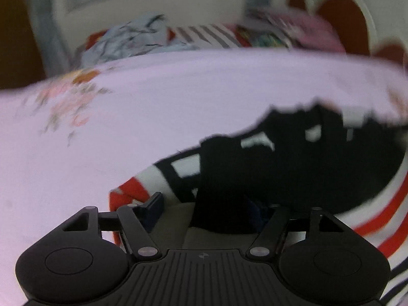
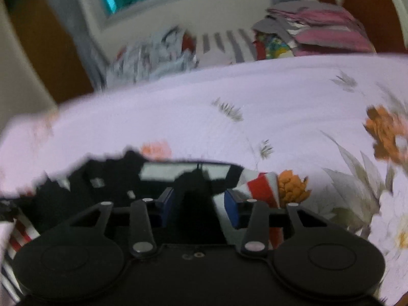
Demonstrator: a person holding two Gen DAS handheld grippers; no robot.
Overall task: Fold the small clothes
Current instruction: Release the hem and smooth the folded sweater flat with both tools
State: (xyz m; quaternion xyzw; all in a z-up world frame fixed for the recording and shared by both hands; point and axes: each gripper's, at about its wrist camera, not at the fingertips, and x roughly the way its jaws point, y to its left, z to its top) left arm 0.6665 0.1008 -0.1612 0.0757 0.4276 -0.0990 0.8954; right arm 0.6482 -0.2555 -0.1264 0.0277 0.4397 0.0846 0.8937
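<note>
The left gripper (image 1: 204,211) is pointing down at a small garment (image 1: 293,168), a black piece with white blocks and red and white stripes, which is lying on a pale bedsheet (image 1: 127,117) with a flower print. Its jaws are standing apart. Black cloth is sitting in the gap between them, and the blue pad on the left finger (image 1: 154,204) is showing clear of it; the right finger is mostly hidden behind the dark cloth, so whether it is touching there cannot be told. The striped edge of the garment is running out just to the right of this gripper.

The right gripper (image 2: 201,204) is also tilting down over the same garment (image 2: 114,178), with its jaws apart. A dark fold is rising between the two blue pads without either pad visibly pressing on it. A red and white striped corner is lying just beyond the right finger (image 2: 232,209), next to an orange flower on the sheet (image 2: 280,117). The bulk of the black cloth is spreading to the left of this gripper.

Well beyond both grippers, at the far edge of the bed, a heap of crumpled clothes (image 1: 137,38) is lying beside a pile of folded pink ones (image 2: 326,33). Both views are blurred.
</note>
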